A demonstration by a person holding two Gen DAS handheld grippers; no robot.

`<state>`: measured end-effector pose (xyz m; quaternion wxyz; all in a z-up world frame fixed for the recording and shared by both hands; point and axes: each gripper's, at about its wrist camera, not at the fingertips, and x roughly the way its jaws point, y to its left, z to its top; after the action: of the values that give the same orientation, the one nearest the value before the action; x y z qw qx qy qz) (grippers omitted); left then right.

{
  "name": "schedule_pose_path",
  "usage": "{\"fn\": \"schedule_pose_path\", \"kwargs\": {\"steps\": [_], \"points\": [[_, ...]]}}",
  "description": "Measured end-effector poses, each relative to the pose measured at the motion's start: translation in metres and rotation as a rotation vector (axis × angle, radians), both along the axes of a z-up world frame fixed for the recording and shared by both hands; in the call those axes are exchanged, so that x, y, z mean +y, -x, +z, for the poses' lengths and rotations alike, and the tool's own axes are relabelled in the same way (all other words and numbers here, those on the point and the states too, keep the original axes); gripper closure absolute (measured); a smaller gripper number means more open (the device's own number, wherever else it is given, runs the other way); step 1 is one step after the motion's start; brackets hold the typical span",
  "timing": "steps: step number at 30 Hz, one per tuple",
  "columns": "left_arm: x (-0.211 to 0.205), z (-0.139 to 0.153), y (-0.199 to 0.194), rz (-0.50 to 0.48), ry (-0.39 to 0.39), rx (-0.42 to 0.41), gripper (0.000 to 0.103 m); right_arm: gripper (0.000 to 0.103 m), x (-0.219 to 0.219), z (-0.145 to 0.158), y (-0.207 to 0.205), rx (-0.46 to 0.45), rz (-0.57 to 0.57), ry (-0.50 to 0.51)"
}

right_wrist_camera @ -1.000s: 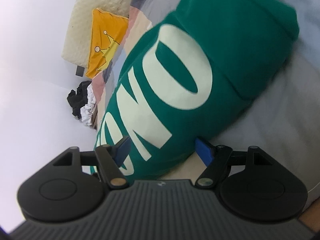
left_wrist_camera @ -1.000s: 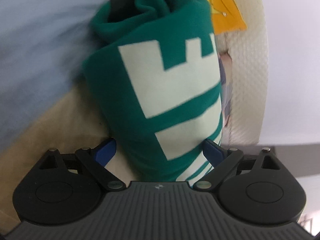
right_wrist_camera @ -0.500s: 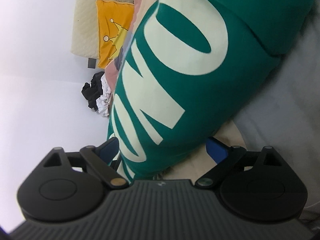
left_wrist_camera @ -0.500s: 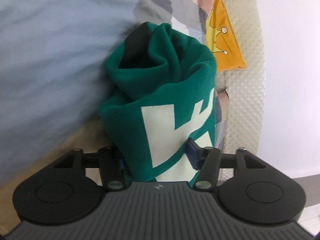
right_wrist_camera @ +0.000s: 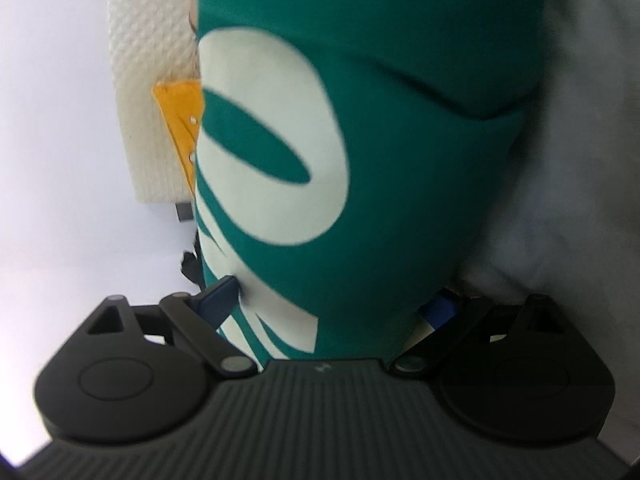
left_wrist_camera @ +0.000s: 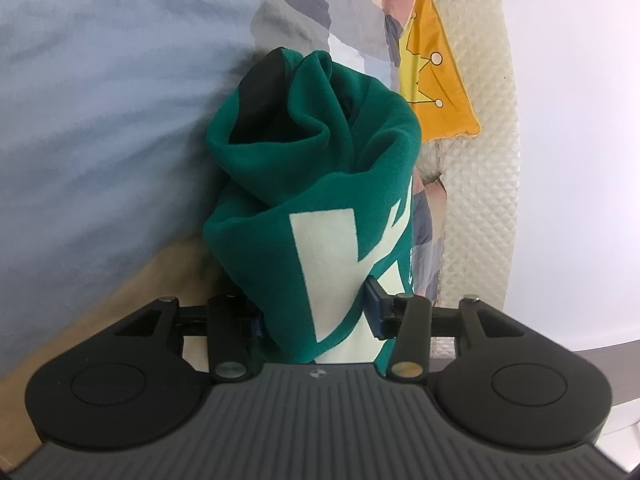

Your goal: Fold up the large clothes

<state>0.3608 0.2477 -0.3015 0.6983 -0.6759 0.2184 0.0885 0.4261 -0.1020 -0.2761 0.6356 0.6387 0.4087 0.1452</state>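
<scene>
A folded green sweatshirt [left_wrist_camera: 312,168] with large pale lettering lies bundled on the bed, its hood end bunched at the far side. My left gripper [left_wrist_camera: 316,312] has the near end of the bundle between its blue pads; the jaws are closing and both pads press into the fabric. In the right wrist view the same sweatshirt [right_wrist_camera: 400,120] fills most of the picture. My right gripper [right_wrist_camera: 336,300] stands wide around its other end, with the left pad just at the cloth and the right pad beside its edge, not squeezing.
A light blue sheet [left_wrist_camera: 100,120] and a patchwork quilt [left_wrist_camera: 320,8] lie under and behind the bundle. An orange crown cushion [left_wrist_camera: 436,80] leans on a cream quilted pad [left_wrist_camera: 476,200]. A dark heap of clothes [right_wrist_camera: 192,264] shows past the sweatshirt.
The left jaws have closed from wide apart onto the sweatshirt's end. The right jaws have spread wider, and that gripper has rolled and come closer to the bundle.
</scene>
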Motion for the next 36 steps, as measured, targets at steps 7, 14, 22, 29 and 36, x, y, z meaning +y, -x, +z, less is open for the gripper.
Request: {"fn": "schedule_pose_path", "kwargs": {"steps": [7, 14, 22, 29, 36], "points": [[0.005, -0.011, -0.008, -0.017, 0.052, -0.005, 0.014, 0.007, -0.025, 0.005, 0.017, 0.006, -0.111, 0.011], [0.001, -0.021, -0.023, -0.044, 0.086, 0.023, 0.009, 0.007, -0.051, 0.014, 0.032, 0.022, -0.227, 0.08], [0.006, -0.033, -0.039, 0.012, 0.146, 0.012, 0.009, 0.006, -0.07, 0.017, 0.033, 0.021, -0.303, 0.13], [0.009, -0.033, -0.052, 0.026, 0.115, 0.036, 0.01, 0.0, -0.069, 0.015, 0.005, 0.024, -0.245, 0.132], [0.009, -0.018, -0.062, 0.009, 0.016, 0.075, 0.025, 0.016, -0.07, 0.017, -0.001, -0.004, -0.202, 0.157]]}}
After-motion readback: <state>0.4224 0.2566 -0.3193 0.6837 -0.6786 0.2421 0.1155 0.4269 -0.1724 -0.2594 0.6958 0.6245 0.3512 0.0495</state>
